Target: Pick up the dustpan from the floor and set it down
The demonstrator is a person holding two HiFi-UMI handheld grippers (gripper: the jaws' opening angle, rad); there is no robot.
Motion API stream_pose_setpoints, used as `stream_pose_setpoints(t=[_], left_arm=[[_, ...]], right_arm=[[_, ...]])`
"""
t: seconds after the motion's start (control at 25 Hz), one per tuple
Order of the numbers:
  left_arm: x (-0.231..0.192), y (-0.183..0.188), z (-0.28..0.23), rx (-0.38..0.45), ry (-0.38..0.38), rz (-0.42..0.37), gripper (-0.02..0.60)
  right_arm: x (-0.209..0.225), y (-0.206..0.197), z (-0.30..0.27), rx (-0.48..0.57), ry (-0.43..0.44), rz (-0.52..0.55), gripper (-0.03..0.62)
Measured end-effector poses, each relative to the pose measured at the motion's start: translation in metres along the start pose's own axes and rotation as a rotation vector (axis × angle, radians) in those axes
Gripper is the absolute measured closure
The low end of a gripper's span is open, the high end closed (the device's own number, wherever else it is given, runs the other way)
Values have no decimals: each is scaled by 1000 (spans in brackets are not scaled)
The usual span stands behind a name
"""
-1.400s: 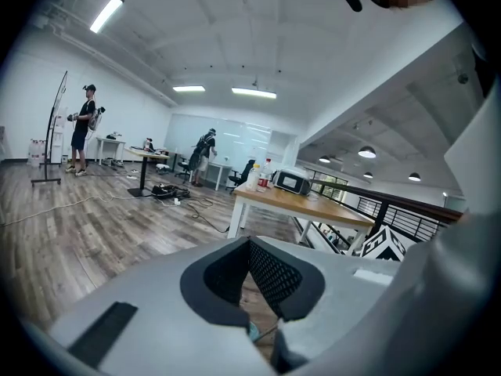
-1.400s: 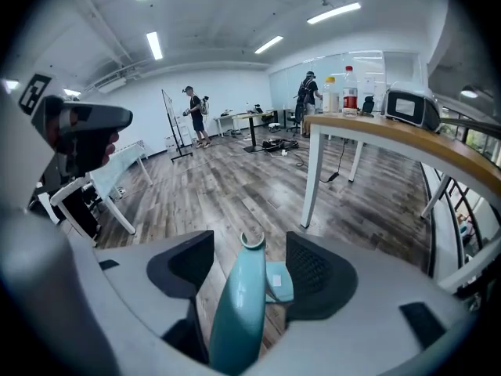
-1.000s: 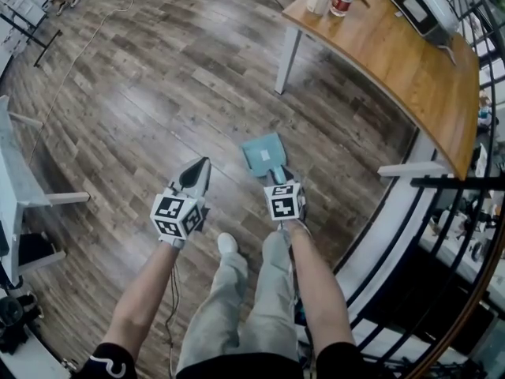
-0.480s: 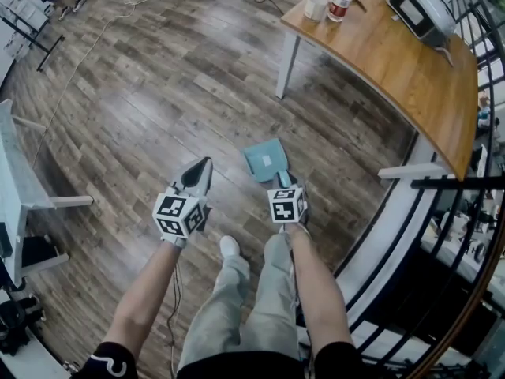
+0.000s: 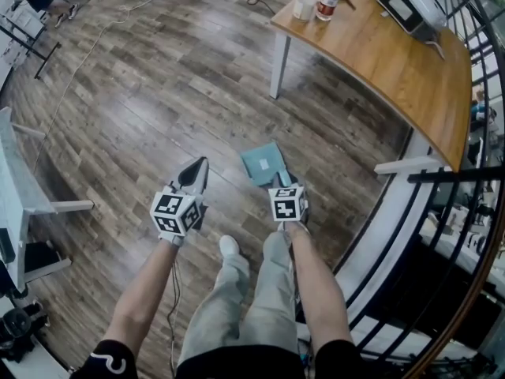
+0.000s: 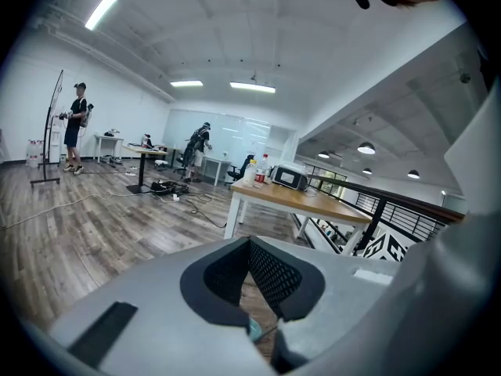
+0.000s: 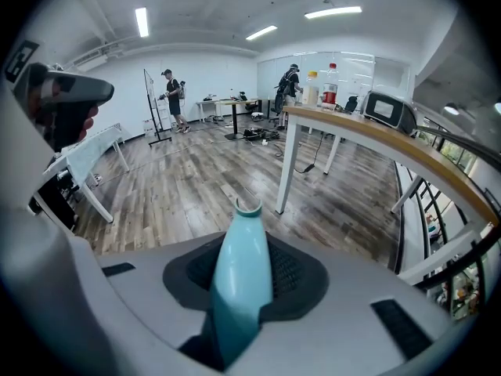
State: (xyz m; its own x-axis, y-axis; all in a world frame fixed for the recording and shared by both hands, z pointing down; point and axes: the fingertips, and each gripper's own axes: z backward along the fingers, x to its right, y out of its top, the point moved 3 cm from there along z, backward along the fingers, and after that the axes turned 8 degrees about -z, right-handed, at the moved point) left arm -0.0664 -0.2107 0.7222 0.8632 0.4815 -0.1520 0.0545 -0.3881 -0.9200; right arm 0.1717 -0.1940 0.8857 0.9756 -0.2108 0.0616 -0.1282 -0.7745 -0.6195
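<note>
Clamping the teal dustpan (image 5: 263,163) by its handle (image 7: 243,265) in the right gripper (image 5: 281,180), jaws just closed on it, with the left gripper (image 5: 197,165) pinched shut and empty alongside, over wood floor (image 5: 158,93) short of the wooden table (image 5: 387,54).

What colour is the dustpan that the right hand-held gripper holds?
Light teal. The flat plastic dustpan shows best in the head view.

A wooden table (image 5: 379,61) holds two bottles (image 5: 304,2) and a grey appliance (image 5: 406,5).
</note>
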Motion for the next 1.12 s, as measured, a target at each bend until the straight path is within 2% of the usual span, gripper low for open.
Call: stream_pose_setpoints(t=[0.28, 0.48, 0.84, 1.12], left_arm=[[10, 13, 14, -1, -10, -18, 588], [21, 38, 26, 0, -23, -46, 588], [32, 126, 72, 61, -20, -42, 588], [26, 197, 124, 101, -30, -58, 588]], right_arm=[[-5, 15, 33, 25, 6, -1, 507], [-2, 35, 71, 31, 9, -17, 507], [-8, 123, 169, 113, -2, -12, 507], [-29, 206, 265, 202, 1, 10, 507]])
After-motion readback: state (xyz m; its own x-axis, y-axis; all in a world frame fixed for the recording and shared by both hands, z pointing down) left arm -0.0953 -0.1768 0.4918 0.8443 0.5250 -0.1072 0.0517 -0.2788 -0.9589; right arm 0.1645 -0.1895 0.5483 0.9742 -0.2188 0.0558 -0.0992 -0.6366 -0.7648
